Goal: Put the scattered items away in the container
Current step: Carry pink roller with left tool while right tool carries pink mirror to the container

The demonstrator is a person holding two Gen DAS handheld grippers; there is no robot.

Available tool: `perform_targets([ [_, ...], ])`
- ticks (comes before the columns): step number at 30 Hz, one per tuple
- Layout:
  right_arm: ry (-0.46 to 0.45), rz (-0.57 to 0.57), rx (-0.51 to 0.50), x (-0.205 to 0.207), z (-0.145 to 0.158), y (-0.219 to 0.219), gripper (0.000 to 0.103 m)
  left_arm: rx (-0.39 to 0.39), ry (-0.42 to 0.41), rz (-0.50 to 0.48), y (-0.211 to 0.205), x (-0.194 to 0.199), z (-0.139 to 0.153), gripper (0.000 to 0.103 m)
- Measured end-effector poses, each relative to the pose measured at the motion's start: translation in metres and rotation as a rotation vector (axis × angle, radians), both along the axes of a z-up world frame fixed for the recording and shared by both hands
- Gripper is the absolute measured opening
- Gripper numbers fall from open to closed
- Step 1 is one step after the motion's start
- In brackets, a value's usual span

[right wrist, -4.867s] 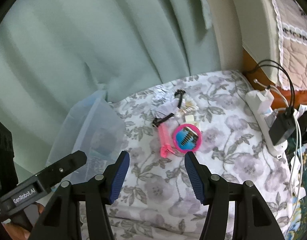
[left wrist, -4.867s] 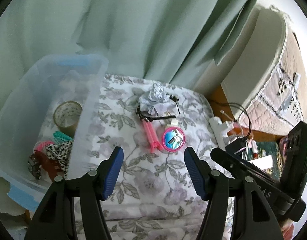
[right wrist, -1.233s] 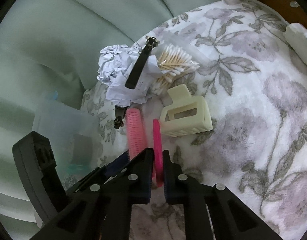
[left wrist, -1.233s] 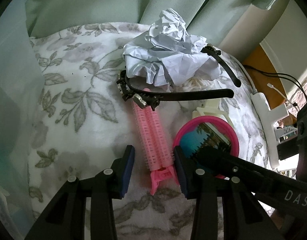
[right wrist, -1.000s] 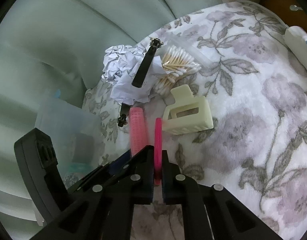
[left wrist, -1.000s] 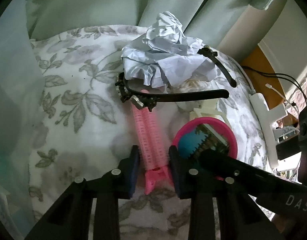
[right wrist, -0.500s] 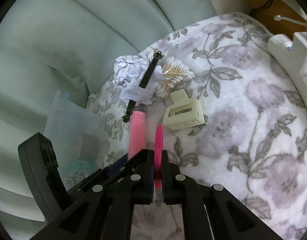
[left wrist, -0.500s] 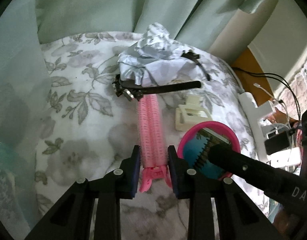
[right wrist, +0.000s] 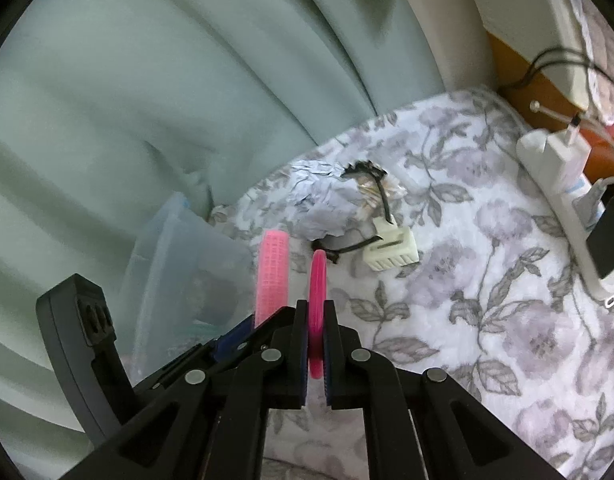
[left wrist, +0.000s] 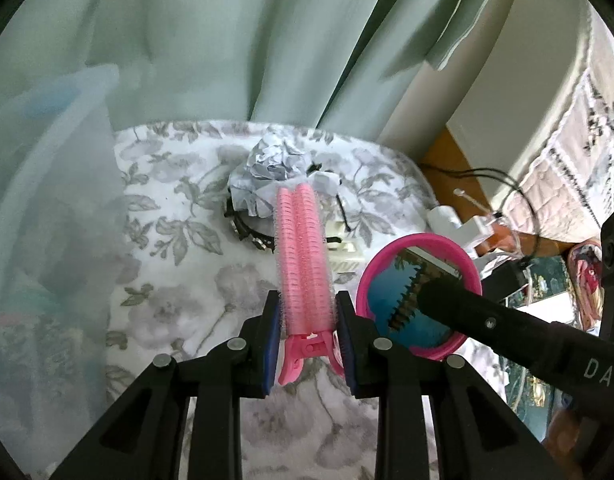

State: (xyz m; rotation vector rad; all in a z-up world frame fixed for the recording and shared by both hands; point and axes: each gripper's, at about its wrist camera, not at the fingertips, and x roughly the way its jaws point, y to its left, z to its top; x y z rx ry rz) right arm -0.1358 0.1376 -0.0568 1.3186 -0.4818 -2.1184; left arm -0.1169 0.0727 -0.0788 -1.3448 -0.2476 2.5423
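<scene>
My left gripper (left wrist: 307, 312) is shut on a pink hair-roller clip (left wrist: 303, 256), held up above the floral cloth. Beside it my right gripper (right wrist: 315, 320) is shut on the rim of a round pink mirror (left wrist: 417, 296), seen edge-on (right wrist: 317, 300) in the right wrist view. The roller clip (right wrist: 272, 280) shows there too, just left of the mirror. On the cloth lie crumpled paper (right wrist: 323, 204), a black hairband (right wrist: 381, 188), a cream claw clip (right wrist: 393, 250) and cotton swabs (right wrist: 367, 200). The clear plastic container (left wrist: 47, 220) stands at the left.
A green curtain (left wrist: 227, 40) hangs behind the floral cloth (right wrist: 487, 280). A white power strip (right wrist: 567, 208) with plugs and cables lies along the right edge. Bedding (left wrist: 567, 160) and a wooden surface (right wrist: 519, 60) lie beyond it.
Both grippers closed, the left on the roller clip and the right on the mirror, and have lifted them off the cloth and drawn back. The claw clip now lies uncovered.
</scene>
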Motion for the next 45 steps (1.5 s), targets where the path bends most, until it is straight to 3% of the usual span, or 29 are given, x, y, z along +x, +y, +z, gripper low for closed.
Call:
perform_targets([
  [14, 0.164, 0.038, -0.008, 0.052, 0.065, -0.001, 0.007, 0.048, 0.138, 0.042, -0.033, 0.045, 0.062, 0.027],
  [25, 0.264, 0.086, 0.007, 0.089, 0.102, -0.021, 0.006, 0.076, 0.225, 0.113, -0.074, 0.073, 0.094, 0.027],
  [45, 0.351, 0.255, 0.061, 0.130, 0.125, -0.093, 0.006, 0.132, 0.290, 0.298, -0.169, 0.115, 0.109, 0.027],
])
